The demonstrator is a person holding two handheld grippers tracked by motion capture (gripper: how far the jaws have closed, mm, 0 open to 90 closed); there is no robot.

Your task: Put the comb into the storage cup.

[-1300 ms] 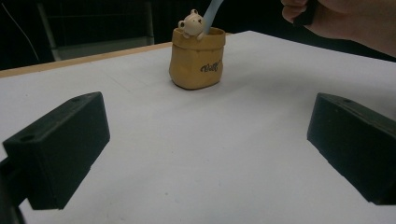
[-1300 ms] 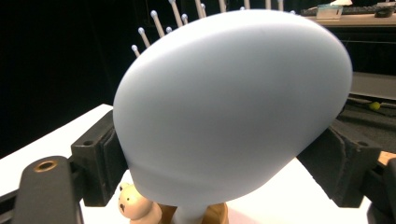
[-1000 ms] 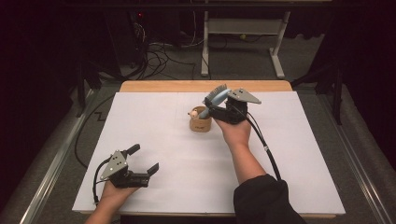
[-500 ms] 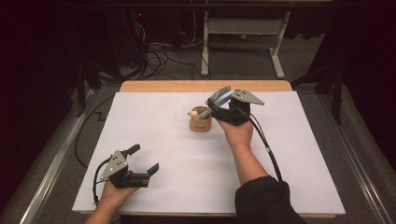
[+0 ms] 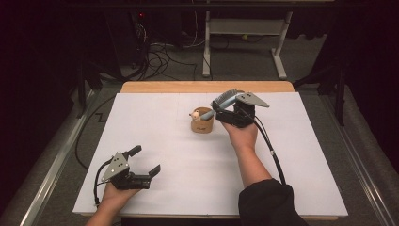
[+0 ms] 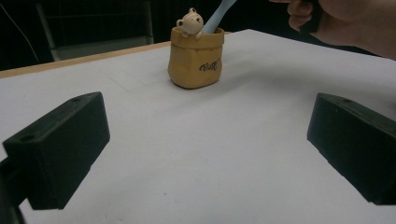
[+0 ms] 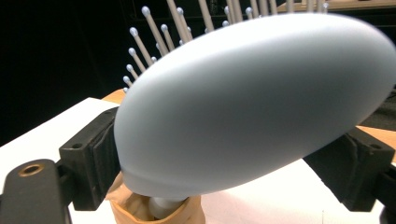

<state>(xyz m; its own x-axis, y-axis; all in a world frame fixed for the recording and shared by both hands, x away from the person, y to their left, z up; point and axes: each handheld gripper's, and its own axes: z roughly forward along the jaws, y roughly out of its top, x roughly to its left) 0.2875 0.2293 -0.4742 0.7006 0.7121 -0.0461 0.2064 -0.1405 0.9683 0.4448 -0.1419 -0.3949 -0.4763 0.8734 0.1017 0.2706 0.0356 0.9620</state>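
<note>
A tan pouch-shaped cup [image 5: 202, 122] with a small bear figure [image 5: 194, 114] on its rim stands at the table's middle back. A pale blue hairbrush [image 5: 225, 99] leans out of it, its handle down in the cup [image 7: 159, 212]. My right gripper [image 5: 220, 107] holds the brush head [image 7: 252, 102] between its jaws, which have just been opening a little, pads still at its sides. My left gripper [image 5: 147, 160] rests near the front left, open and with nothing between its jaws [image 6: 205, 149]. It faces the cup [image 6: 195, 60] and the brush handle [image 6: 218, 14].
White paper [image 5: 155, 127] covers the wooden table [image 5: 164, 87]. Cables [image 5: 155, 56] and a metal stand [image 5: 244, 42] lie on the dark floor behind. A cable [image 5: 270, 150] trails from my right gripper along the forearm.
My right gripper and the brush head have drifted slightly to the right, handle still in the cup. The left gripper has stayed put.
</note>
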